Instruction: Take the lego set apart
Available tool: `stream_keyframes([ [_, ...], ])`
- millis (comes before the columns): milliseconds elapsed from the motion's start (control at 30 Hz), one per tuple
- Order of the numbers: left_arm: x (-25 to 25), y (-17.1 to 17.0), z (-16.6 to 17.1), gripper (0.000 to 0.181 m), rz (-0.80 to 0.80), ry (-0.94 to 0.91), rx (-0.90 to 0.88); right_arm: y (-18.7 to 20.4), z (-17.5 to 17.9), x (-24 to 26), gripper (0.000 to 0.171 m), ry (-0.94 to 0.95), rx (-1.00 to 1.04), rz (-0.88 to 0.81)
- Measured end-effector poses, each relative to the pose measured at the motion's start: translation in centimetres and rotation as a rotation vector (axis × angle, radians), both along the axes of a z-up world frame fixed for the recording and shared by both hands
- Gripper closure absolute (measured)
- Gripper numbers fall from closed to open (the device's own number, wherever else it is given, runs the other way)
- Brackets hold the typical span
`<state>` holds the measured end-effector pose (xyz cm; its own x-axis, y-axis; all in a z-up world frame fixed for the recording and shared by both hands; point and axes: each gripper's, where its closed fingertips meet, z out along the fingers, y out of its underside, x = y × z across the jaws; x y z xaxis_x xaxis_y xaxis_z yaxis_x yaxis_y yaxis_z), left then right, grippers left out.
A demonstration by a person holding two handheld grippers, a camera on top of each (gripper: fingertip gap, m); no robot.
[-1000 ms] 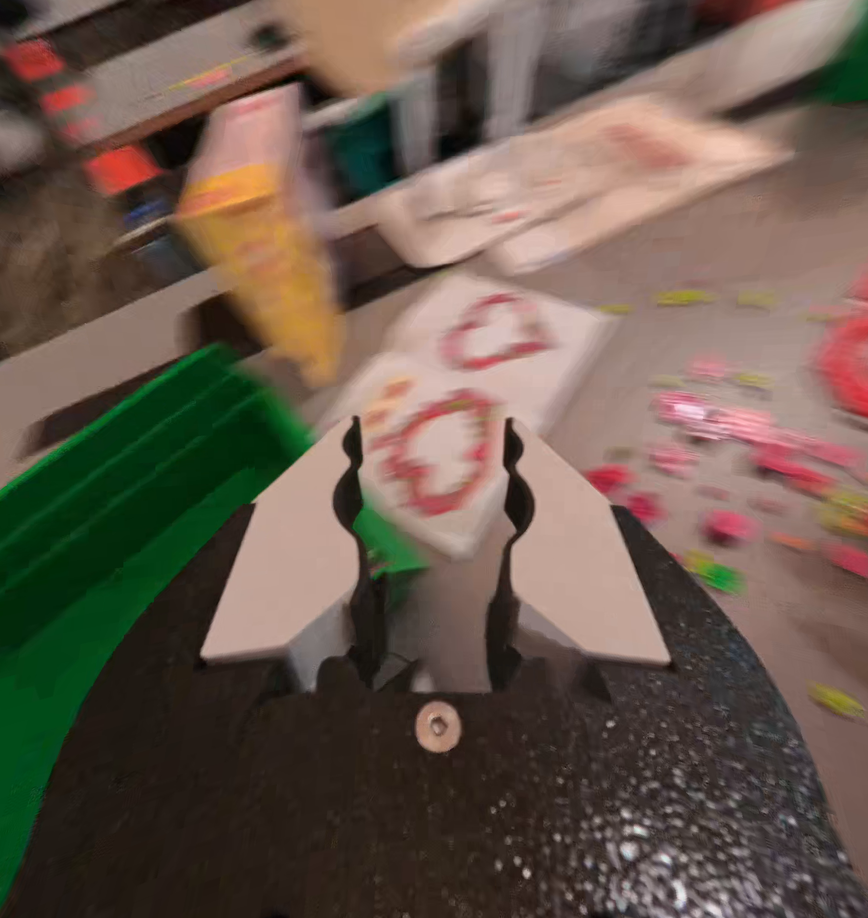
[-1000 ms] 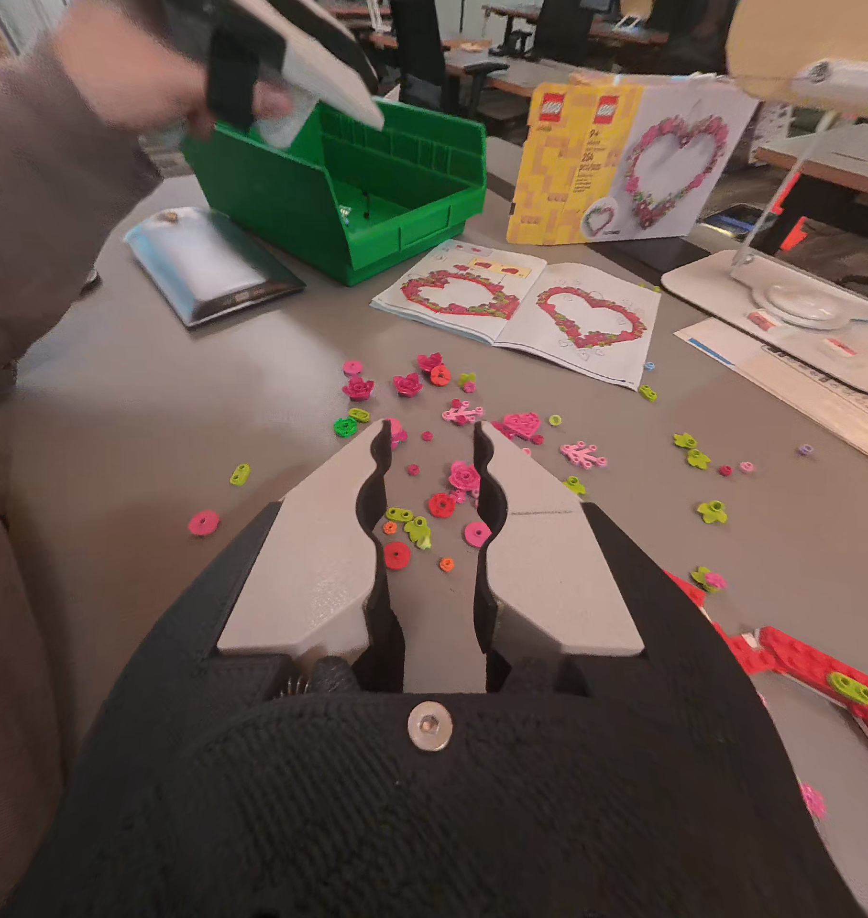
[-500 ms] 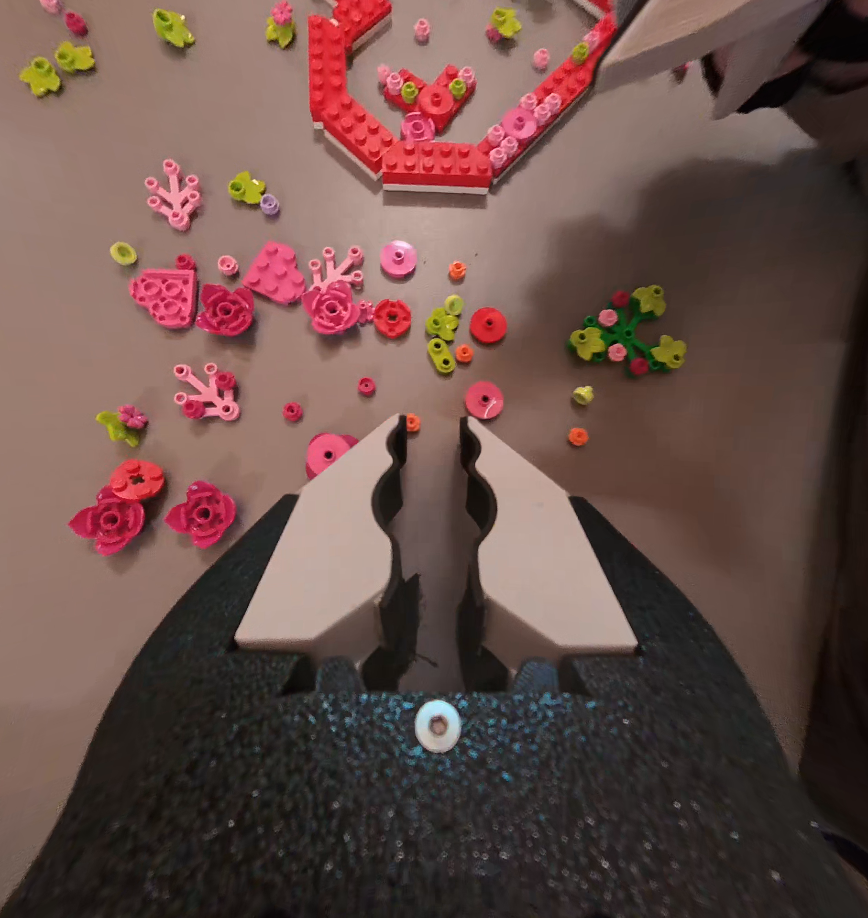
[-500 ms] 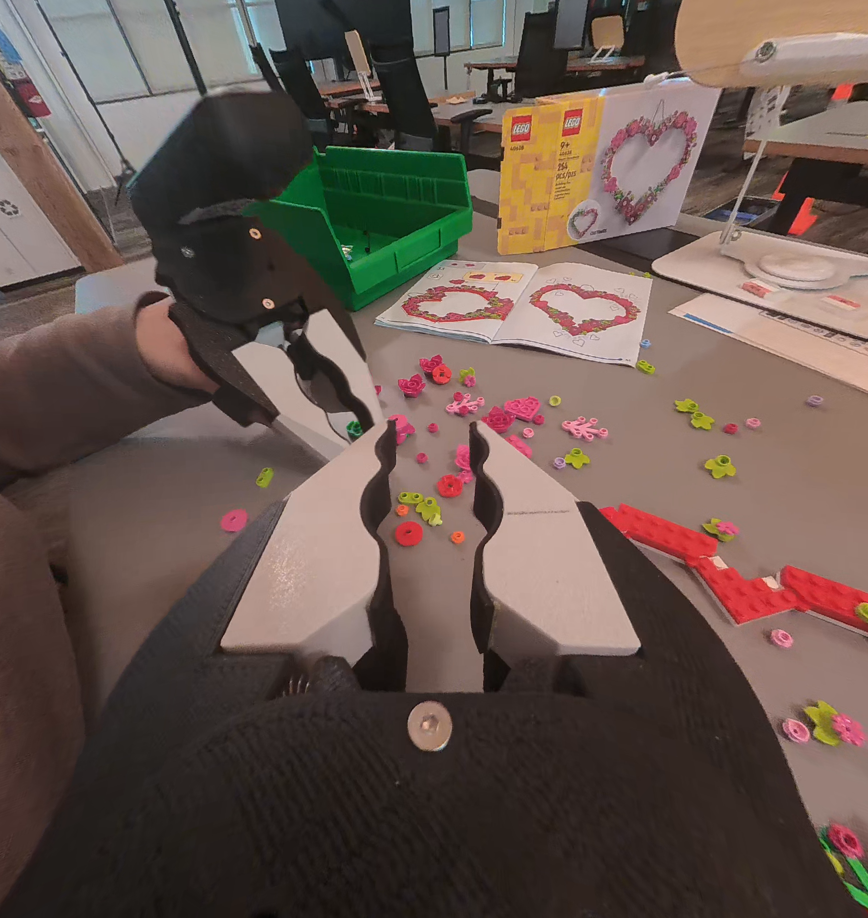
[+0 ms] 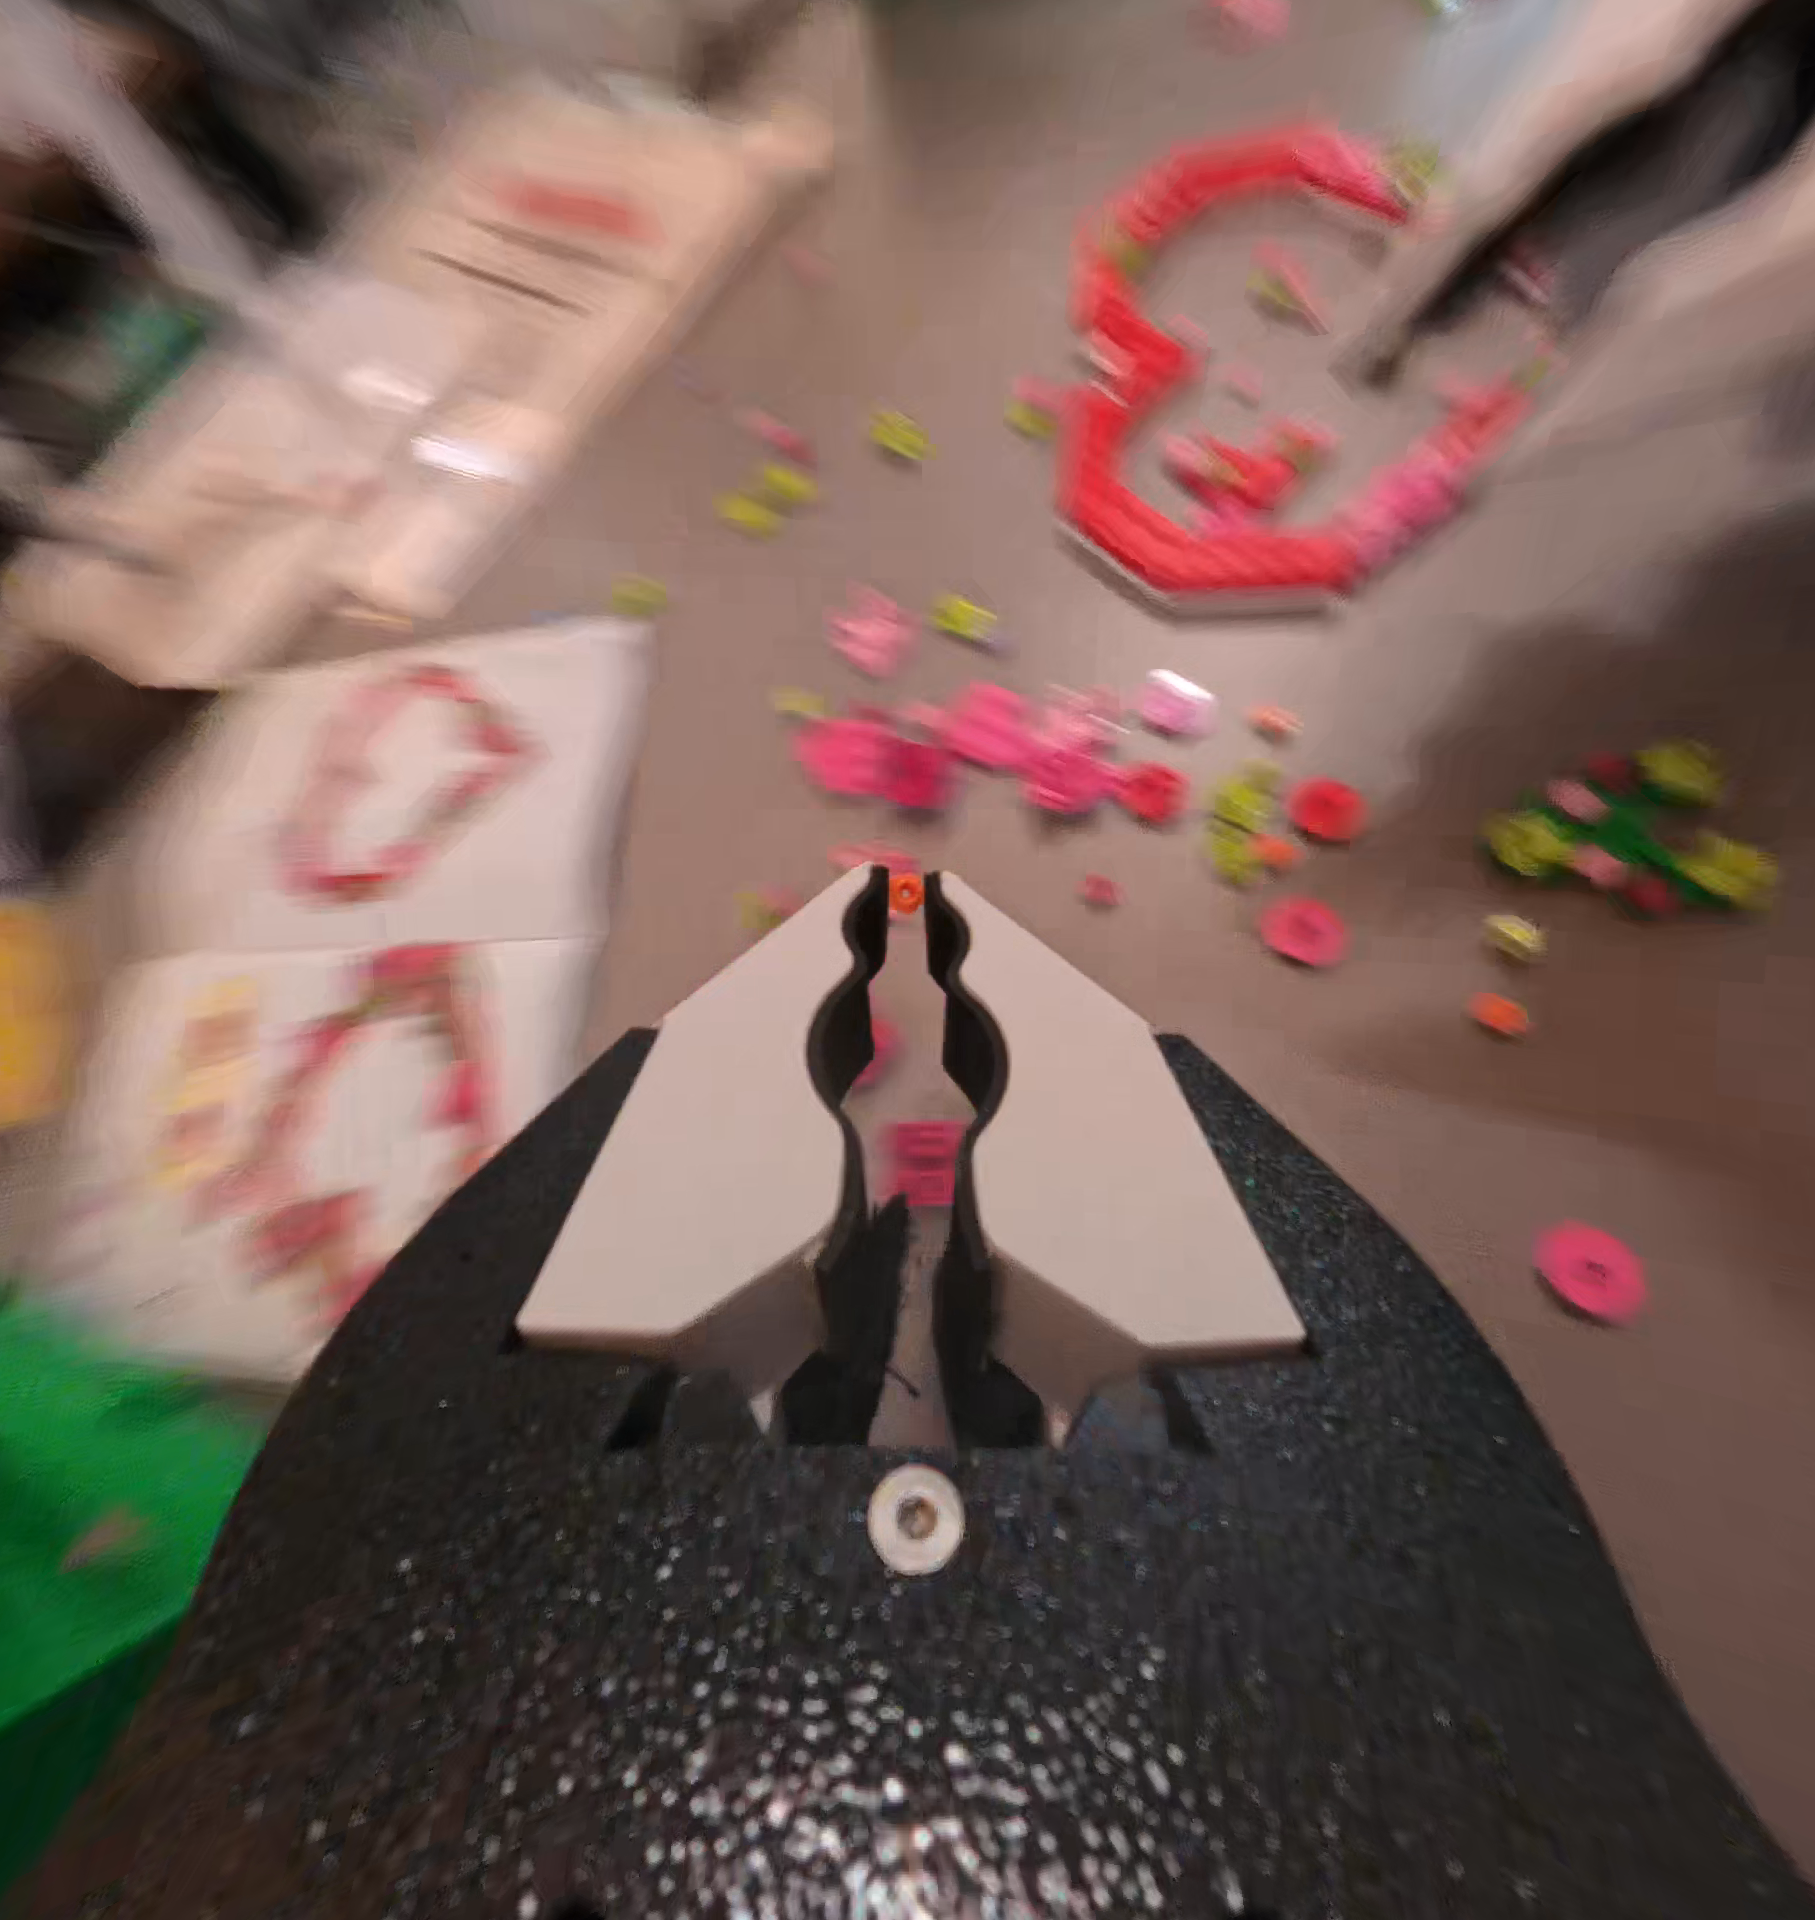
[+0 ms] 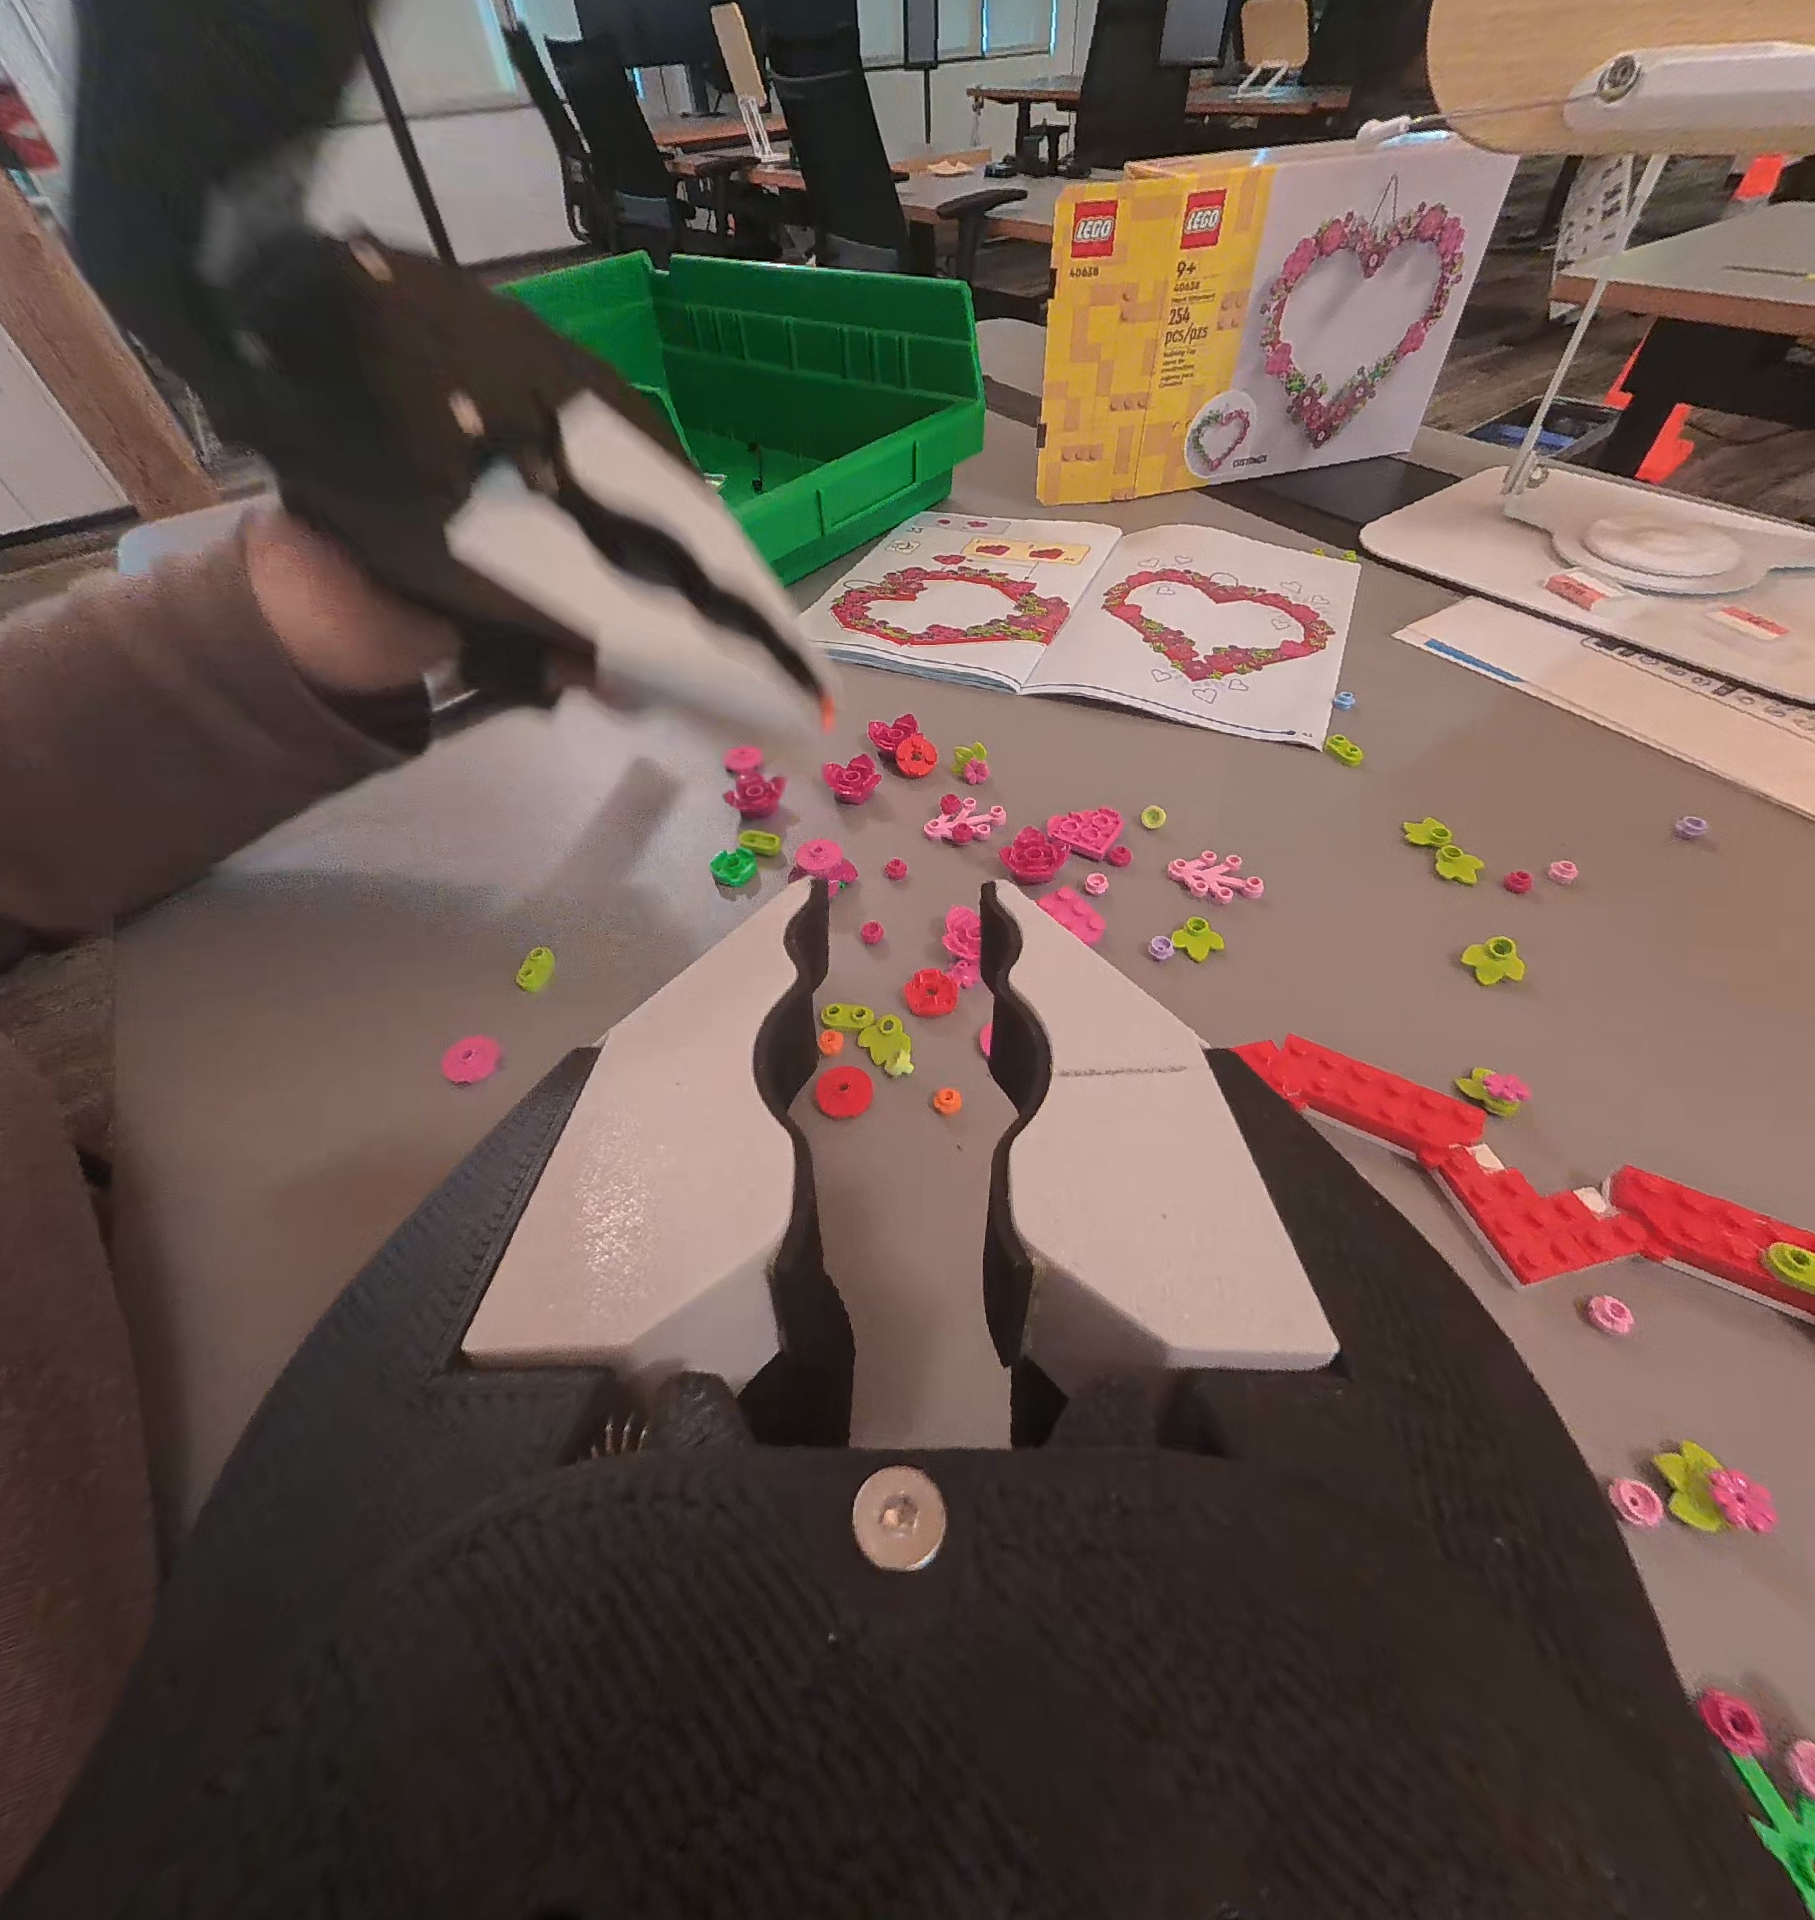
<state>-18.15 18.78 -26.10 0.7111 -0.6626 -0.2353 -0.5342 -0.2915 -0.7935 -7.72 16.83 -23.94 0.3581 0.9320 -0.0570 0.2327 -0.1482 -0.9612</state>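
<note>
**Item: left gripper (image 5: 905,883).** Clenched on a tiny orange round stud (image 5: 905,894), pinched at the very fingertips and lifted clear of the table (image 6: 363,987). This view is smeared, so the depth of the bite is uncertain.

**Item: right gripper (image 6: 905,902).** Released, jaws apart, nothing between them; low over the table.

**Item: lego set.** The red heart frame (image 5: 1225,416), partly stripped, lies ahead and right of the left gripper. One arm of it runs just right of the right gripper. Loose flowers, leaves and studs (image 6: 986,862) are scattered ahead of both.

**Item: green bin (image 6: 778,384).** Beyond the right gripper, ahead-left; low left of the left gripper. Probably the drop point.

**Risks.**
- The stud could slip or shoot out, since only the tips hold it and the hand looks to be moving fast.
- It could fall among the like-coloured loose pieces and be hard to find.
- Released short of the bin, it could bounce off the rim.

**Writing.** The yellow-and-white box (image 6: 1246,322) carries a maker's logo and small print. The open instruction booklet (image 6: 1090,623) shows heart diagrams. Papers lie at far right. Wording is not transcribed.
</note>
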Motion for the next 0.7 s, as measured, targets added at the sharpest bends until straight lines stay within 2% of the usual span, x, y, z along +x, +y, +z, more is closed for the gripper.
stream_keyframes([
  [33,-2.8,1.0,2.9,0.178,0.122,-0.025,0.106,0.0,0.0,0.0,0.143,-0.001,-0.002,0.001],
  [100,-9.9,2.0,7.9,0.178,0.386,-0.040,0.257,-0.1,-0.2,-0.1,0.143,-0.004,-0.011,0.006],
  [167,-17.5,1.9,10.2,0.179,0.653,0.033,0.280,-0.2,-0.3,-0.3,0.143,-0.009,-0.017,0.015],
  [267,-25.6,1.6,9.8,0.178,0.893,0.256,0.168,-0.4,-0.6,-0.6,0.143,-0.021,-0.022,0.030],
  [367,-29.5,2.0,7.4,0.176,0.979,0.358,-0.002,-0.6,-0.8,-0.8,0.143,-0.032,-0.024,0.037],
  [533,-31.5,2.5,5.6,0.093,1.080,0.281,-0.105,-0.4,-0.9,-0.6,0.144,-0.032,-0.026,0.027],
  [567,-31.5,2.5,5.6,0.082,1.086,0.280,-0.103,-0.3,-0.9,-0.6,0.144,-0.030,-0.027,0.024],
  [700,-31.6,2.2,5.1,0.064,1.109,0.281,-0.128,-0.3,-0.9,-0.6,0.144,-0.026,-0.037,0.027],
])
